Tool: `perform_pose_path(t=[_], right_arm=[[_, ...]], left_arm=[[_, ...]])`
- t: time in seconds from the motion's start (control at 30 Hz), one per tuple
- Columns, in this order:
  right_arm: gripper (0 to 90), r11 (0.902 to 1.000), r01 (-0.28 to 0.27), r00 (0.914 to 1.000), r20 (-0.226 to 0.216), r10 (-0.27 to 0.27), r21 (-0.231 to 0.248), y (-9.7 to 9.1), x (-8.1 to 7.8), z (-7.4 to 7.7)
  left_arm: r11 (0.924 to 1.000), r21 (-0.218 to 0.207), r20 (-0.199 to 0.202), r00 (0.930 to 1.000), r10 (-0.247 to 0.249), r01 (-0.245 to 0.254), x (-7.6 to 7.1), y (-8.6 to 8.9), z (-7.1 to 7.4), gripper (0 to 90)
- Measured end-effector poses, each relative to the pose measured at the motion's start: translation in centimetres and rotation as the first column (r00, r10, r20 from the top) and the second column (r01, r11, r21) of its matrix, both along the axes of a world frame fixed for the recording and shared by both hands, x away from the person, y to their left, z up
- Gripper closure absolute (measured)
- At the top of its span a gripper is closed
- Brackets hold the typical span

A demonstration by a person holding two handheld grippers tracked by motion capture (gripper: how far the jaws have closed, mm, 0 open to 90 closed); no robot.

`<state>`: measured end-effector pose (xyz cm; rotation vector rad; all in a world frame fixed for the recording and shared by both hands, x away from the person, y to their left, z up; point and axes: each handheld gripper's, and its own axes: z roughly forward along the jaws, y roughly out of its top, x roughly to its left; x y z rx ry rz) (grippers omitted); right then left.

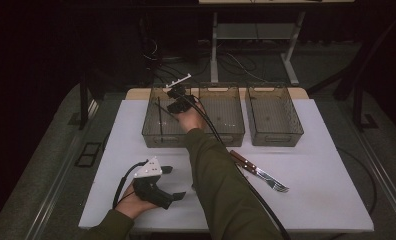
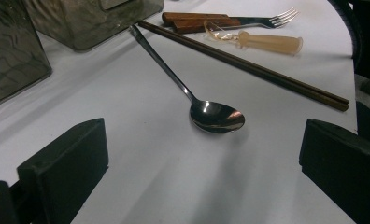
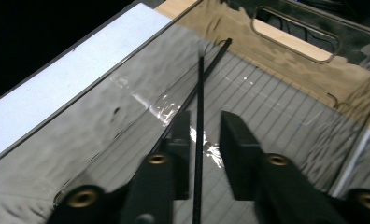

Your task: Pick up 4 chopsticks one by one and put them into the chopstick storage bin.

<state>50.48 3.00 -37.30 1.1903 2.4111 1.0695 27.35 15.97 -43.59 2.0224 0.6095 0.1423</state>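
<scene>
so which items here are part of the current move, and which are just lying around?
In play:
- right claw, jaws apart
- black chopsticks between them, loose
- leftmost bin they lie in

Lying about:
- spoon
- brown chopsticks
- fork
- two other bins
- left claw, open, idle

dim room; glare on table

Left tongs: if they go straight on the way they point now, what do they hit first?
Most likely the spoon: its bowl lies on the white table roughly centred ahead of the open left tongs, nothing nearer. Beyond it lie the chopsticks. Depth is hard to judge, so they may meet the tabletop first.
</scene>
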Motion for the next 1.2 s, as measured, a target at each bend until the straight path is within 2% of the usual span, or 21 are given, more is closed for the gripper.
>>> perform_pose_path(t=[0.07, 0.13, 0.23, 0.37, 0.43, 0.57, 0.8, 0.97, 1.0, 1.2], right_arm=[[64.7, 1.0, -0.001, 1.0, 0.005, 0.001, -0.006, -0.2, -0.1, 0.1], [58.9, 0.9998, -0.014, 0.9997, -0.021, 0.014, 0.014, -0.4, -0.1, 0.2], [51.3, 0.9989, -0.039, 0.9986, -0.034, 0.04, 0.025, -0.8, -0.4, 0.4], [41.9, 0.9955, -0.078, 0.996, -0.04, 0.08, 0.054, -1.8, -1.3, 0.7], [40.7, 0.9926, -0.096, 0.9942, -0.041, 0.099, 0.075, -2.7, -2.0, 0.9], [37.4, 0.9846, -0.145, 0.989, -0.012, 0.147, 0.097, -4.6, -3.4, 1.1], [30.2, 0.9779, -0.185, 0.9828, 0.024, 0.183, 0.098, -7.9, -5.9, 1.2], [23.9, 0.9762, -0.201, 0.979, 0.054, 0.197, 0.082, -10.4, -7.6, 1.1], [22.5, 0.9765, -0.2, 0.9791, 0.056, 0.196, 0.081, -10.8, -7.9, 1.1], [18.1, 0.9737, -0.207, 0.977, 0.073, 0.2, 0.096, -13.7, -9.6, 0.8]], left_arm=[[1.0, 0.0, 0.003, 1.0, -0.003, 0.003, 0.0, 0.0, 0.0, 0.3], [1.0, 0.004, 0.003, 1.0, -0.007, 0.007, 0.0, 0.0, 0.0, 0.3], [0.9999, 0.01, 0.004, 0.9999, -0.012, 0.012, 0.0, 0.1, 0.1, 0.3], [0.9997, 0.019, 0.007, 0.9998, -0.017, 0.017, 0.0, 0.1, 0.1, 0.3], [0.9997, 0.021, 0.009, 0.9998, -0.016, 0.015, 0.0, 0.1, 0.1, 0.3], [0.9999, 0.009, 0.0, 1.0, -0.005, 0.005, 0.0, 0.1, 0.0, 0.3], [0.9999, 0.016, 0.002, 1.0, -0.003, 0.003, 0.0, 0.1, 0.0, 0.0], [0.9998, 0.019, 0.0, 1.0, 0.0, 0.0, 0.0, 0.2, -0.1, 0.0], [0.9999, 0.009, -0.007, 1.0, 0.007, -0.007, 0.0, 0.1, -0.1, 0.0], [0.9998, 0.018, -0.015, 0.9998, 0.012, -0.011, -0.1, 0.1, -0.2, 0.0]])
